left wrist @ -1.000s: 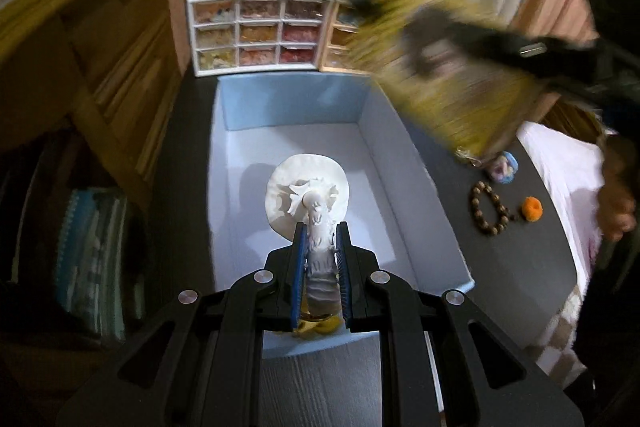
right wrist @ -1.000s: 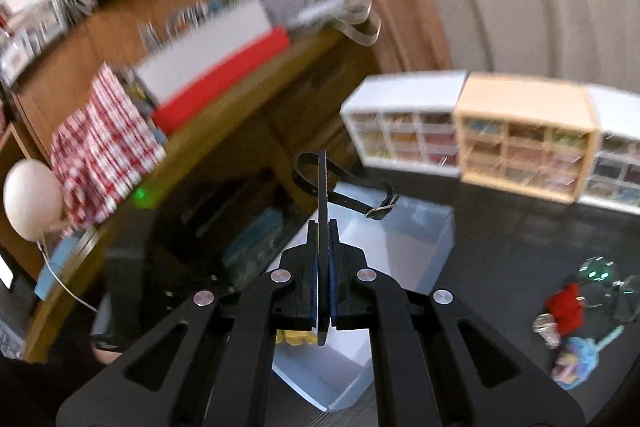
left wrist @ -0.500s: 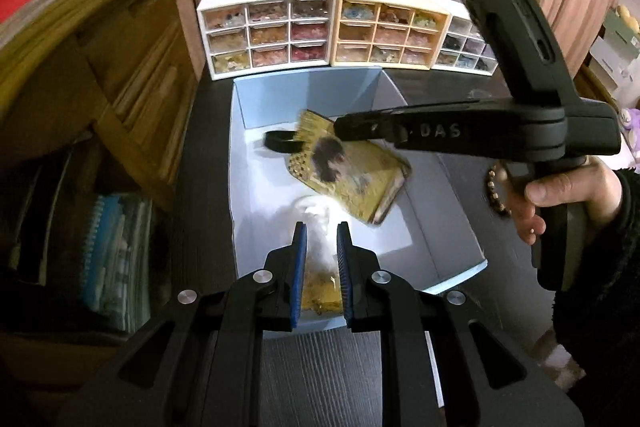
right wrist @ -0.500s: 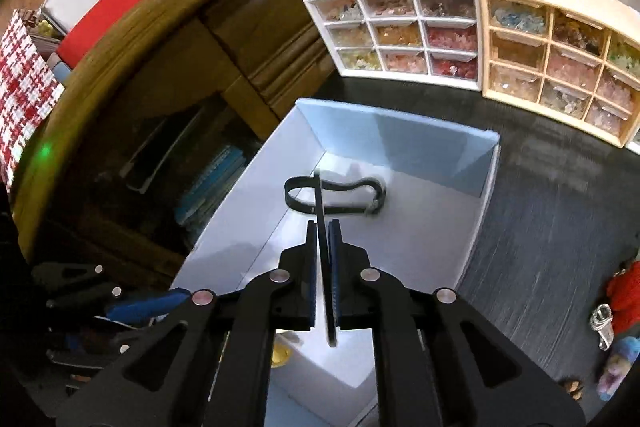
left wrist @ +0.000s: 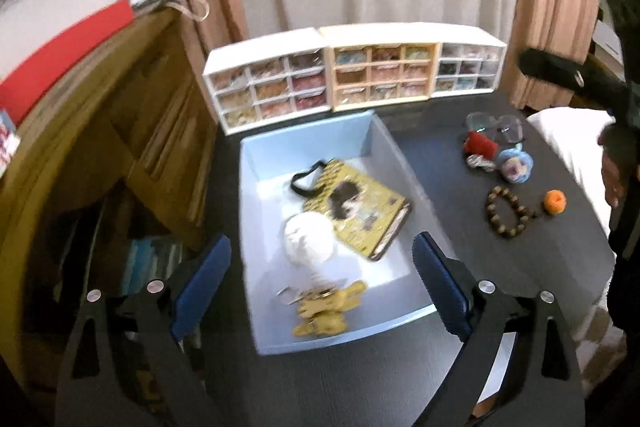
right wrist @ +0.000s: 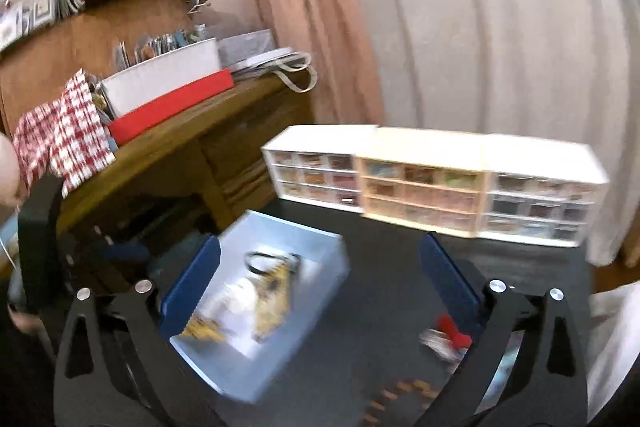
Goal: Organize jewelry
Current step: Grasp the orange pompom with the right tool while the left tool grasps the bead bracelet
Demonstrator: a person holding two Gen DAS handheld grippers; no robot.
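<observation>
Both grippers, left (left wrist: pixel 322 281) and right (right wrist: pixel 318 281), hang with jaws apart and empty. We see the bracelet (left wrist: pixel 507 212) on the bench (left wrist: pixel 440 167), right of the box (left wrist: pixel 384 147), so we judge our right gripper the nearer.

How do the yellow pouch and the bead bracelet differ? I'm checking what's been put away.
The yellow pouch lies inside the blue box; the bead bracelet lies outside it on the dark table. The pouch is flat, rectangular and printed, with a black strap; the bracelet is an open ring of brown beads. Neither is held.
</observation>
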